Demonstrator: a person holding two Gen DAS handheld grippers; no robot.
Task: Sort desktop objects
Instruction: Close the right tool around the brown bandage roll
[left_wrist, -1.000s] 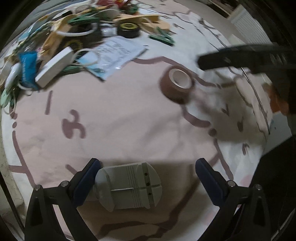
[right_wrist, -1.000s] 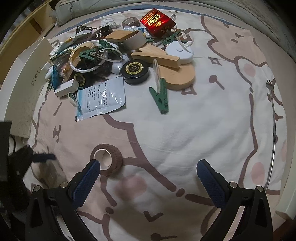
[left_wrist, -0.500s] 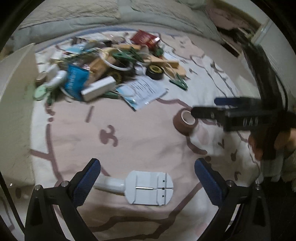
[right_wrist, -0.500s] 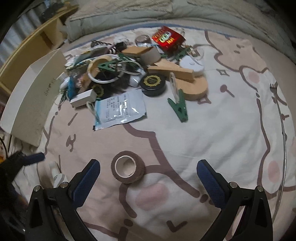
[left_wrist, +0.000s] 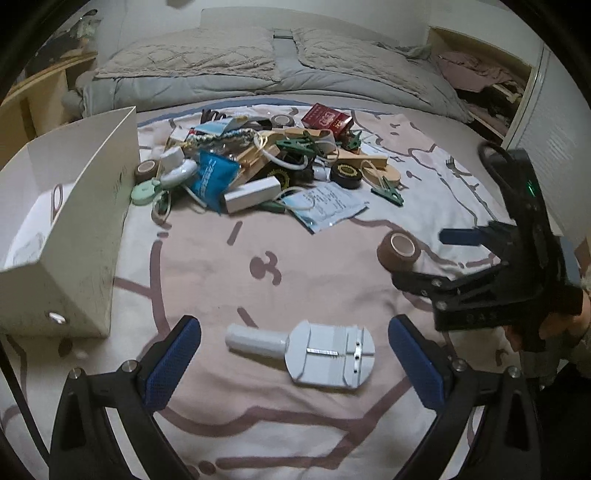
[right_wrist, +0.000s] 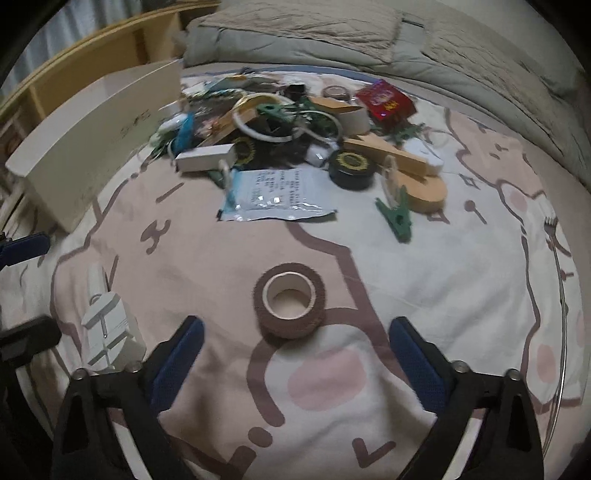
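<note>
We find the right gripper over the brown tape roll on the patterned blanket, jaws just closing but clear of it. The left gripper stands spread above a grey watch-link tool, not touching.

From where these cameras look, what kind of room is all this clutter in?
Most likely a bedroom. The jumble of small objects lies on a pink cartoon-patterned bedsheet, with a rumpled grey quilt bunched behind it, and a yellow wooden shelf unit stands along one side.
</note>
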